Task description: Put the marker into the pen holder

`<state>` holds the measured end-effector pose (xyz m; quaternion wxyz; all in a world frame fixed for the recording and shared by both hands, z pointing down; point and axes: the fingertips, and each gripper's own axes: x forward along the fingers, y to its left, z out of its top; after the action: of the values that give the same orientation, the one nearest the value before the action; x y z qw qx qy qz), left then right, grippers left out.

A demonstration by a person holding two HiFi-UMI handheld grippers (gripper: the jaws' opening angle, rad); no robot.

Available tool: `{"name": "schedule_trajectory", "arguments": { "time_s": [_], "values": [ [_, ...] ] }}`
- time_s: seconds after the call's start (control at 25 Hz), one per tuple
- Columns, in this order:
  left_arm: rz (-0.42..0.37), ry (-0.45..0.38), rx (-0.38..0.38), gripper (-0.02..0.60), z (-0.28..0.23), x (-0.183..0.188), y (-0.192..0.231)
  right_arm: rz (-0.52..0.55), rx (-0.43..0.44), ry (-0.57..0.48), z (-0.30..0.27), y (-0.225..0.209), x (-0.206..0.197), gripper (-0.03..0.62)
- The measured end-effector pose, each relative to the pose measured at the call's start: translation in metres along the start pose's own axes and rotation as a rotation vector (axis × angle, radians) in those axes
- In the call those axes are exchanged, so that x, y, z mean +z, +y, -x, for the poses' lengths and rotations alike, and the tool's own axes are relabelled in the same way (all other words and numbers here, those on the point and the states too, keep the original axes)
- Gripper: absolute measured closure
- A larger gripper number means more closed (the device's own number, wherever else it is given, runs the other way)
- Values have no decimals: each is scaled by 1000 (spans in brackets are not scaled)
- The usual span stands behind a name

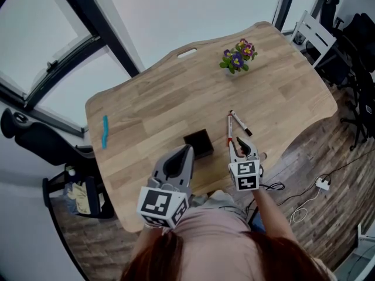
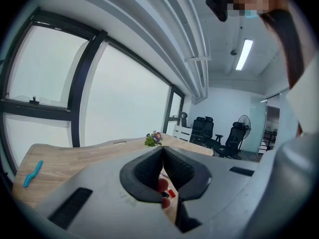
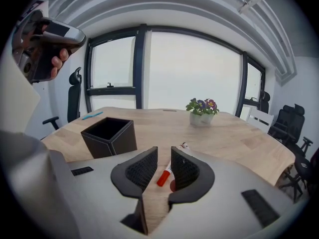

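Two markers lie on the wooden table: a white one with a red cap and a second one just right of it. The black square pen holder stands to their left, upright and empty. My right gripper is low over the near end of the markers, jaws open. In the right gripper view the red-capped marker lies on the table between the right gripper's open jaws, untouched by the pads, with the pen holder at left. My left gripper hovers by the holder, shut and empty.
A potted plant with purple flowers stands at the far side of the table. A small blue object lies near the left edge. Office chairs stand to the right, and cables with a white plug lie on the floor.
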<state>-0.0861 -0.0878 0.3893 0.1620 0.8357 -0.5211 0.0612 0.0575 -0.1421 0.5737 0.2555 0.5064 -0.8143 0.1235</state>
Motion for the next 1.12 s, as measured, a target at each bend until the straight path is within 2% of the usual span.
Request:
{"name": "schedule_trajectory", "arguments": {
  "time_s": [0.68, 1.12],
  "values": [
    [1, 35, -30, 580, -12, -5, 16, -24, -25, 145, -33, 5, -48, 516],
    [11, 64, -20, 580, -13, -13, 27, -76, -37, 231, -46, 6, -74, 514]
  ]
}}
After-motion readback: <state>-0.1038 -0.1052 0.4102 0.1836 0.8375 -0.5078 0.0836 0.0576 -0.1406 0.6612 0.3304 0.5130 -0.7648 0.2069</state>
